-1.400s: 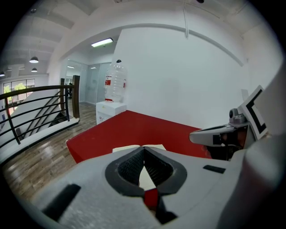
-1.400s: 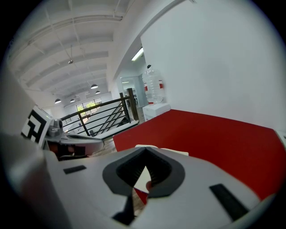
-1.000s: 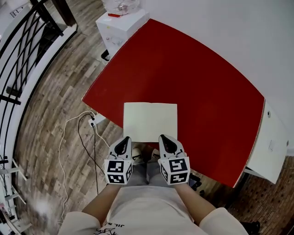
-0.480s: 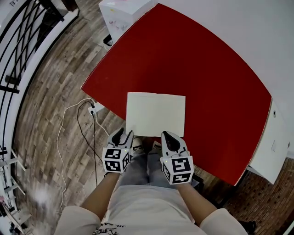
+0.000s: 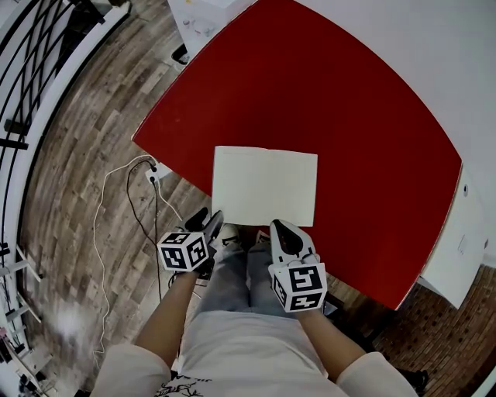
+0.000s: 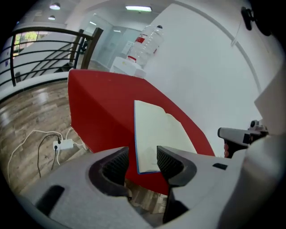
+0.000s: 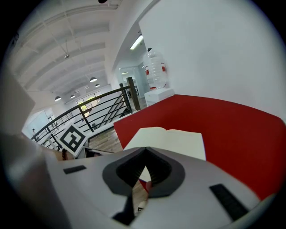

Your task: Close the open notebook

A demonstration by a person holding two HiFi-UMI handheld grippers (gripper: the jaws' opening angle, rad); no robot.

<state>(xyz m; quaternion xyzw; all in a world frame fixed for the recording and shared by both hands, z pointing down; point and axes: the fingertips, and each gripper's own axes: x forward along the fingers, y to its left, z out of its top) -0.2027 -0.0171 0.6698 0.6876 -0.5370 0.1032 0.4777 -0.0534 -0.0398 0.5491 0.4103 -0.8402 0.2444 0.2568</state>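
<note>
Cut off up top in head view: table far corner, cabinet. Tucked behind right gripper: notebook near edge.

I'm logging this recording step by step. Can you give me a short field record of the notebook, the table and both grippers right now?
notebook: open, flat, blank pages up
table: red top; notebook lies near its front edge
left gripper: open, jaws have just been opening, nothing between them, short of the notebook's near left corner
right gripper: shut, empty, short of the notebook's near edge
contact: neither gripper touches the notebook
task state: notebook not yet closed
</note>
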